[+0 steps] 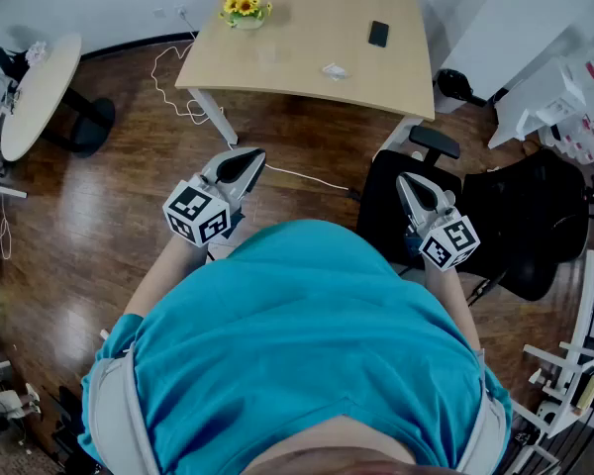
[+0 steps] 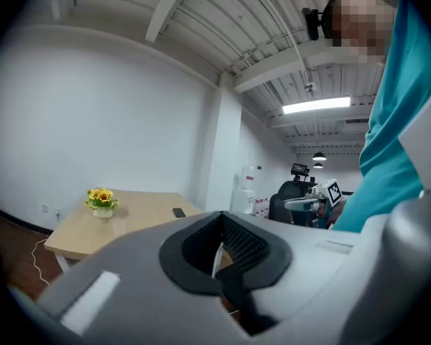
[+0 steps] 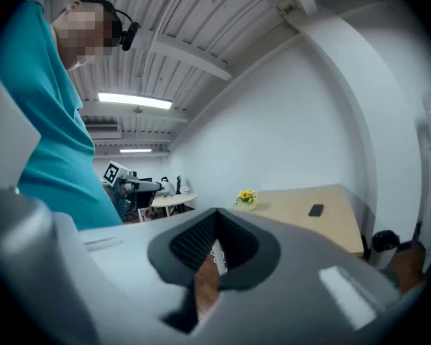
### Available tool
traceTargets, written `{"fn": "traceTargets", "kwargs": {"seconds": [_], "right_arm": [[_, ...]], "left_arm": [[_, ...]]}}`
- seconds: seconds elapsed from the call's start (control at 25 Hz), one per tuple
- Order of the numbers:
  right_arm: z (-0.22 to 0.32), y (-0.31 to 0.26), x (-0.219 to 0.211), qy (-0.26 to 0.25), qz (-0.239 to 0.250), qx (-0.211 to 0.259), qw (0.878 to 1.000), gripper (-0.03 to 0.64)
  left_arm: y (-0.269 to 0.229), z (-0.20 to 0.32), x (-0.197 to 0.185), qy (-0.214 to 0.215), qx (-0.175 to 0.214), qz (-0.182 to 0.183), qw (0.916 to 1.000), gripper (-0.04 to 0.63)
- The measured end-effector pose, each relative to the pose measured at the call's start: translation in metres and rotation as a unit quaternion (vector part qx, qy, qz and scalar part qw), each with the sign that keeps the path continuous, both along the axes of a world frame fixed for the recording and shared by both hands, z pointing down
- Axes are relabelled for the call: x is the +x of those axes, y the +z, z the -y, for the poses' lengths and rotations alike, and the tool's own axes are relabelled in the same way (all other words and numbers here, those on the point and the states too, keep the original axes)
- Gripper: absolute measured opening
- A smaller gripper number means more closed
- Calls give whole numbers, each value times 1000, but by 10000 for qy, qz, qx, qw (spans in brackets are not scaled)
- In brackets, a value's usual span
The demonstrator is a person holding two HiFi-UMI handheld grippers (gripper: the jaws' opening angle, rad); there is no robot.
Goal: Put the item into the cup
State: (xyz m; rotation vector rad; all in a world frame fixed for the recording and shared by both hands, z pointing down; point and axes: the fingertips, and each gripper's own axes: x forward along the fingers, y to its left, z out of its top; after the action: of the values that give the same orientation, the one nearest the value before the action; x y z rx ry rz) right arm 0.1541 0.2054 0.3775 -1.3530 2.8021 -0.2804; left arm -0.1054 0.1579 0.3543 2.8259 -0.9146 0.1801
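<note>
A small white crumpled item (image 1: 334,70) lies on the light wooden table (image 1: 307,82), far ahead of me. Left of it is a faint clear shape (image 1: 268,55) that may be a cup. My left gripper (image 1: 246,162) hangs in front of my chest, well short of the table, its jaws shut with nothing between them. At the same height my right gripper (image 1: 408,184) is also shut and empty. In the left gripper view the left gripper (image 2: 217,254) points toward the table (image 2: 136,218). In the right gripper view the right gripper (image 3: 212,254) does the same.
A pot of yellow flowers (image 1: 244,9) and a black phone (image 1: 378,34) also sit on the table. A black office chair (image 1: 515,216) stands at my right, a round table (image 1: 35,92) at the left. A white cable (image 1: 173,92) trails over the wooden floor.
</note>
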Motion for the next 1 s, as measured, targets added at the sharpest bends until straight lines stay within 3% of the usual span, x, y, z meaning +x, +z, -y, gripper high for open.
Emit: {"fn": "traceTargets", "kwargs": {"seconds": [0.32, 0.6, 0.84, 1.0], "right_arm": [[16, 4, 38, -80, -104, 44, 9999, 2], [63, 12, 24, -20, -183, -121, 9998, 2], [155, 1, -2, 312, -359, -227, 9986, 2], [203, 5, -10, 656, -452, -495, 9956, 2]], "left_arm": [[3, 11, 53, 128, -35, 83, 9999, 3], [14, 62, 45, 255, 12, 262, 9993, 3], [30, 152, 38, 716, -70, 117, 9973, 3], [49, 192, 38, 1308, -119, 306, 9909, 3]]}}
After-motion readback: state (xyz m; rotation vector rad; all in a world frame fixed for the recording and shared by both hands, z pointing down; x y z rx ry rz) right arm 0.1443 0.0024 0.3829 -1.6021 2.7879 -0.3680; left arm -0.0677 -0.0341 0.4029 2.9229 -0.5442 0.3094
